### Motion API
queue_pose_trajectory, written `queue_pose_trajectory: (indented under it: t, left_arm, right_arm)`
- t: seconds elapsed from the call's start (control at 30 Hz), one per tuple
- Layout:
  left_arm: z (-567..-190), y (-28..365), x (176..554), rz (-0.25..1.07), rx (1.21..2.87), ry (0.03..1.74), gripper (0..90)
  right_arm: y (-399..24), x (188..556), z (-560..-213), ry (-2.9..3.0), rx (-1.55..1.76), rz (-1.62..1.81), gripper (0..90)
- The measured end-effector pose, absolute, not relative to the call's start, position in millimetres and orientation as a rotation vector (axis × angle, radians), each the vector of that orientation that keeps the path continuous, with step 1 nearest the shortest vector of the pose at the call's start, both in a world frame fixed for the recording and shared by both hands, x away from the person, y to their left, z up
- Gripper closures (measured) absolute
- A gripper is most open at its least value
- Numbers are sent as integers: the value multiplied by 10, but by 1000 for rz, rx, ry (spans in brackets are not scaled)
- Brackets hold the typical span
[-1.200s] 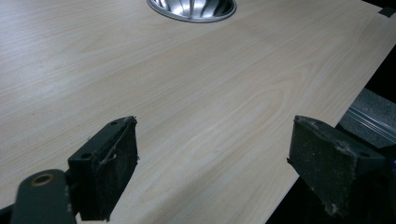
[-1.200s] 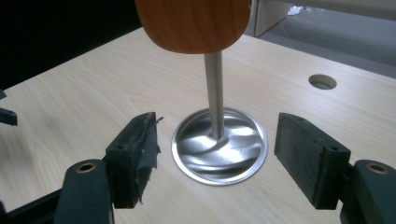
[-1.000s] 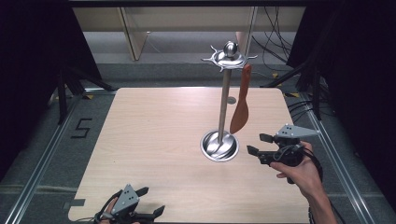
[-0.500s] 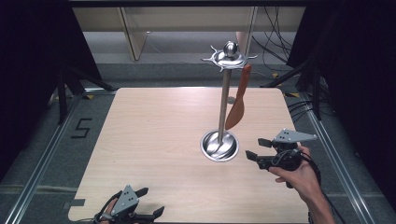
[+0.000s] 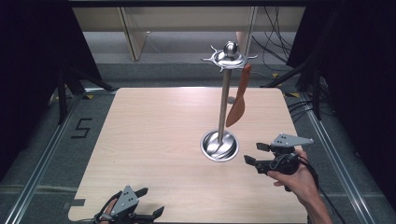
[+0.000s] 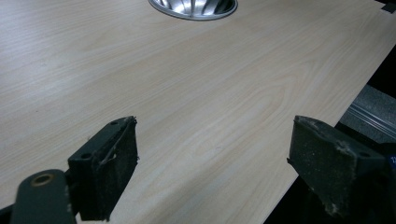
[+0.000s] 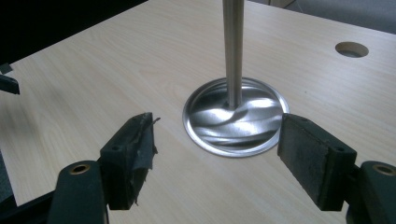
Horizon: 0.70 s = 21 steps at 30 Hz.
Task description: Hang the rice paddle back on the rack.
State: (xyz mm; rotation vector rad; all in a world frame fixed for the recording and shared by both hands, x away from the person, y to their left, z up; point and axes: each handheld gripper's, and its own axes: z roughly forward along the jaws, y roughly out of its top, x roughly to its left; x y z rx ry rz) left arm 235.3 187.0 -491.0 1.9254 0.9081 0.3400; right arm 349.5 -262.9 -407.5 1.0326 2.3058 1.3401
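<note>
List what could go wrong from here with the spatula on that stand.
The spatula hangs from one hook of the tall, thin stand, so a careless bump could swing it off. The open right claw sits near the stand's round base; a nudge there might tip the whole stand.
</note>
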Motion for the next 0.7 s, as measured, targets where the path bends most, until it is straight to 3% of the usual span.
queue_pose_trajectory:
  t: [0.7]
  left_arm:
    - [-4913, 1865, 2347, 339, 1923, 908, 149]
  right_arm:
    - [-2639, 3446, -4238, 2338, 1068, 1321, 274]
